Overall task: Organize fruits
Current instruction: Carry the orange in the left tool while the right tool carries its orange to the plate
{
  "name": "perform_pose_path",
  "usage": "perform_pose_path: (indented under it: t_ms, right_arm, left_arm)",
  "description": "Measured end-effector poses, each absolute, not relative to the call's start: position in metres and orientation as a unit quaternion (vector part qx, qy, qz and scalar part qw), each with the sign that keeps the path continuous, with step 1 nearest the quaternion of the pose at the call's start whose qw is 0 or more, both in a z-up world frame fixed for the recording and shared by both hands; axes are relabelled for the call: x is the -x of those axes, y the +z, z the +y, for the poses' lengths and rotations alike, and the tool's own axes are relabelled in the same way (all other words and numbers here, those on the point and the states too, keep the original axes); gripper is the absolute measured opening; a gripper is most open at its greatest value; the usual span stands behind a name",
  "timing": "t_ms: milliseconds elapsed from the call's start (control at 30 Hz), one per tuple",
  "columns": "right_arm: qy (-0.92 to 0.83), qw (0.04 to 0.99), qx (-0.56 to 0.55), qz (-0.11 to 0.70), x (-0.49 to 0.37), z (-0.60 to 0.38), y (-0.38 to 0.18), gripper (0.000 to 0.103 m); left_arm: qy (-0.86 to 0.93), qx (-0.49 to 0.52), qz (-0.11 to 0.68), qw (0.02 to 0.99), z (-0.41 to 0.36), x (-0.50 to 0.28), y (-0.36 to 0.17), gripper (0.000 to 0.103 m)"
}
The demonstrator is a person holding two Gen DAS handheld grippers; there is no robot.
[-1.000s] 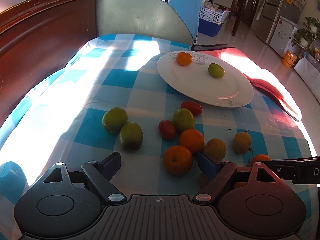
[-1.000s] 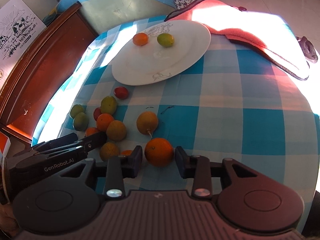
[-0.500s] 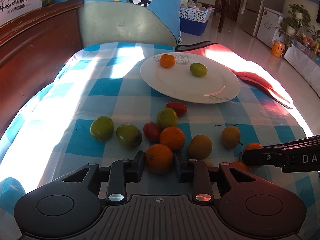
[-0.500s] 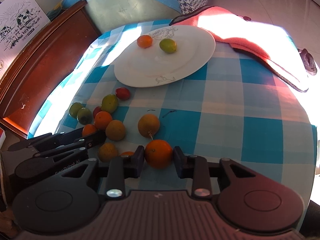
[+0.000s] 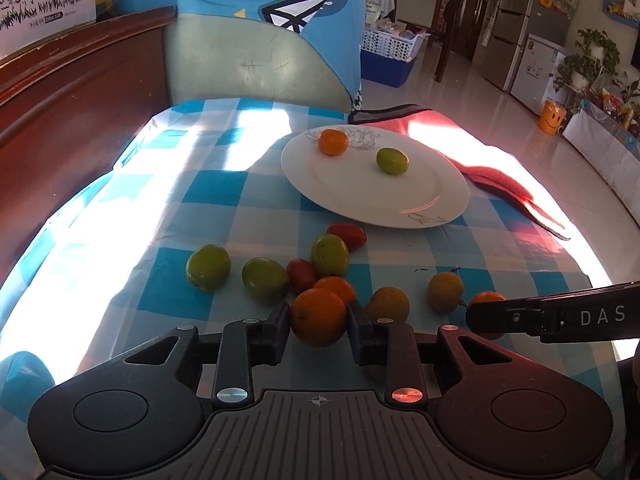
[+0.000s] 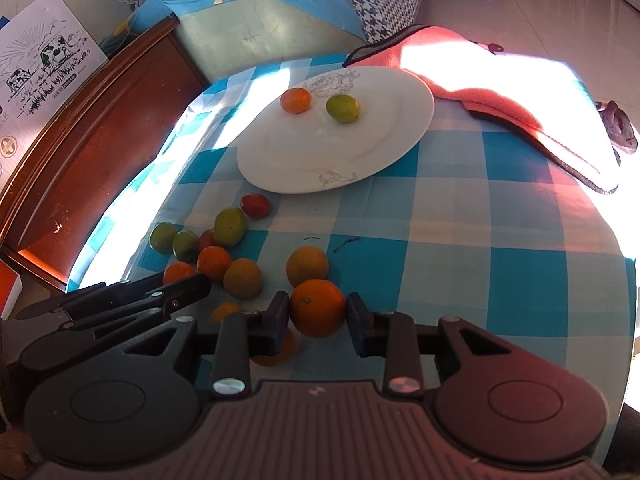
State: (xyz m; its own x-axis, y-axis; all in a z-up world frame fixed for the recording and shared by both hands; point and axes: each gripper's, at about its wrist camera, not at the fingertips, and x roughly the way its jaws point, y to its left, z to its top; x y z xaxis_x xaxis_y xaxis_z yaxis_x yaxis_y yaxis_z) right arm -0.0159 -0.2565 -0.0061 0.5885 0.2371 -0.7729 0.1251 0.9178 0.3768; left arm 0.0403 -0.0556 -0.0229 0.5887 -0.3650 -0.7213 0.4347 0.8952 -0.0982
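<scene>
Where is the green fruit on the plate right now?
In both views the green fruit lies on the white plate, just right of the small orange.

We see a blue-and-white checked tablecloth (image 5: 224, 188), a white plate (image 5: 360, 196) with line drawings, orange, green and red fruits, and a pink cloth (image 6: 500, 96).

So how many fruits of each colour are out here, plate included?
Green fruits: 4
Red fruits: 2
Orange fruits: 5, one half hidden
Yellow-brown fruits: 3
Total: 14
</scene>
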Motion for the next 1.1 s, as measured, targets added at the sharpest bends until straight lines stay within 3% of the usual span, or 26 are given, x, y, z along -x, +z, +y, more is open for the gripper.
perform_pose_path:
  t_ms: [800,1100]
  right_arm:
    - [0.053,0.899,-0.188,0.391,-0.001,-0.255,0.033,0.031]
    - [0.044,0.897,-0.209,0.387,-0.018,-0.267,0.039,0.031]
  left_arm:
    - [-0.232,-0.033,0.320,0.918,-0.071,-0.049,0.027,0.028]
    - [-0.231,-0.001,0.333,0.914,-0.076,-0.080,0.033,0.028]
